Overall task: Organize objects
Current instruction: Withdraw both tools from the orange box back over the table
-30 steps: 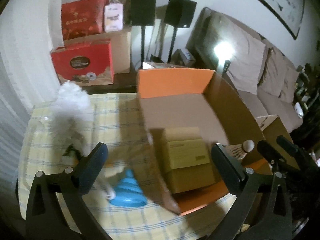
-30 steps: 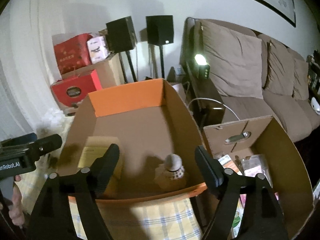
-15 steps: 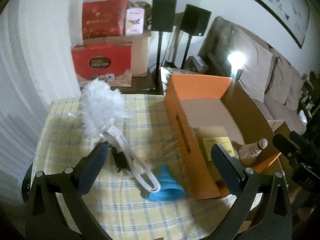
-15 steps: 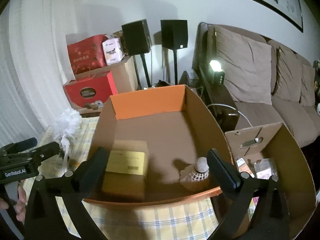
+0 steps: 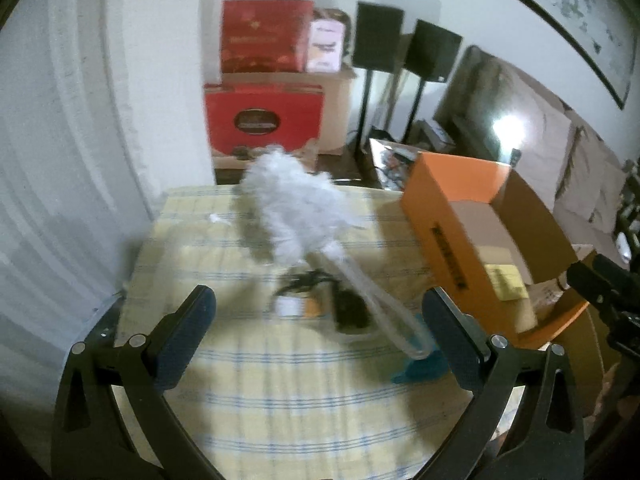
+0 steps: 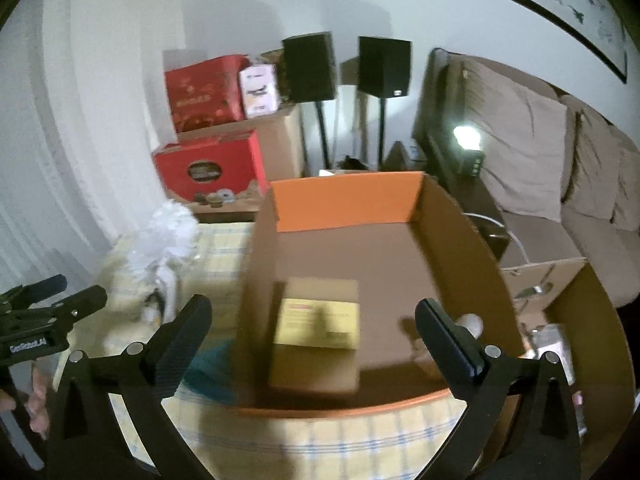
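An open orange cardboard box [image 5: 448, 184] [image 6: 348, 200] stands on the checked tablecloth [image 5: 280, 380]. It holds a small brown box with a yellow label [image 6: 318, 328] and a shuttlecock [image 6: 472, 322] by its right wall. A white fluffy duster [image 5: 292, 208] [image 6: 172, 232] lies left of the box, its clear handle reaching a blue ridged object [image 5: 420, 368]. A small dark item with a cable [image 5: 348, 312] lies beside the handle. My left gripper [image 5: 316, 328] is open above the cloth, empty. My right gripper [image 6: 312, 336] is open over the box's front edge, empty.
Red gift boxes [image 5: 262, 116] and brown cartons stand behind the table. Two black speakers on stands [image 6: 346, 66] stand by the wall. A brown sofa [image 6: 560, 168] is at the right, and a second open carton [image 6: 560, 292] sits right of the table.
My left gripper has swung left from the orange box to over the duster and small items. My right gripper has pulled back and widened, leaving the shuttlecock inside the box.
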`<state>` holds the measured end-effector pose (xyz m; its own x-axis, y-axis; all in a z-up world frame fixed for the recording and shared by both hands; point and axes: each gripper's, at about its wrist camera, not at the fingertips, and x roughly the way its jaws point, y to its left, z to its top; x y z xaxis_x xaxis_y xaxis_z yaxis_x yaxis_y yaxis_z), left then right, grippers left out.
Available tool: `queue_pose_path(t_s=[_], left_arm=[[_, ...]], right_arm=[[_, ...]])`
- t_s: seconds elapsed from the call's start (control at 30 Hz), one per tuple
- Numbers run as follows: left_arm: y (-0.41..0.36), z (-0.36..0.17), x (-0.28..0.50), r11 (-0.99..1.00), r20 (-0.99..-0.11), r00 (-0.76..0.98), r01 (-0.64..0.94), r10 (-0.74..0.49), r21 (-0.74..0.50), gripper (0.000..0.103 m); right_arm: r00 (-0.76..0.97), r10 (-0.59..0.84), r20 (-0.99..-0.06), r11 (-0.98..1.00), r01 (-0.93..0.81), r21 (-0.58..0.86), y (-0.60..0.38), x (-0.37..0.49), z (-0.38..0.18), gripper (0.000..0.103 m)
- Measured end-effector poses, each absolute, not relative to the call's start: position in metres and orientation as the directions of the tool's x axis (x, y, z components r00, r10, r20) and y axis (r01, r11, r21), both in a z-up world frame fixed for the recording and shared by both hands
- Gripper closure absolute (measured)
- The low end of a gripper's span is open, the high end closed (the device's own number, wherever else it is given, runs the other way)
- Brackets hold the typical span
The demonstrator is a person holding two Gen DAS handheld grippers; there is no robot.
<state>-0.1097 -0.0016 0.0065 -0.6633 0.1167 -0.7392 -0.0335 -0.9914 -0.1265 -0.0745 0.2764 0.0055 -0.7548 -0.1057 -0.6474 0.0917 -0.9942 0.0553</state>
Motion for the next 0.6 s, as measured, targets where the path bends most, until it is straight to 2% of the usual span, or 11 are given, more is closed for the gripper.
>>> queue_pose_path(t_s=[0.37, 0.6], left_arm=[[-0.073, -0.002, -0.105, -0.993, -0.749, -0.662, 0.08, 0.013, -0.088, 0.0], [-0.1, -0.007, -0.101, -0.989, -0.754, -0.657, 0.118, -0.012, -0.088, 0.0]], right_arm=[[-0.731, -0.188, -0.656, -0.979, 0.194, 0.064, 0.226, -0.077, -0.005, 0.001], [-0.72, -0.228, -0.656, -0.969, 0.232, 0.083, 0.203, -0.082, -0.011, 0.001]])
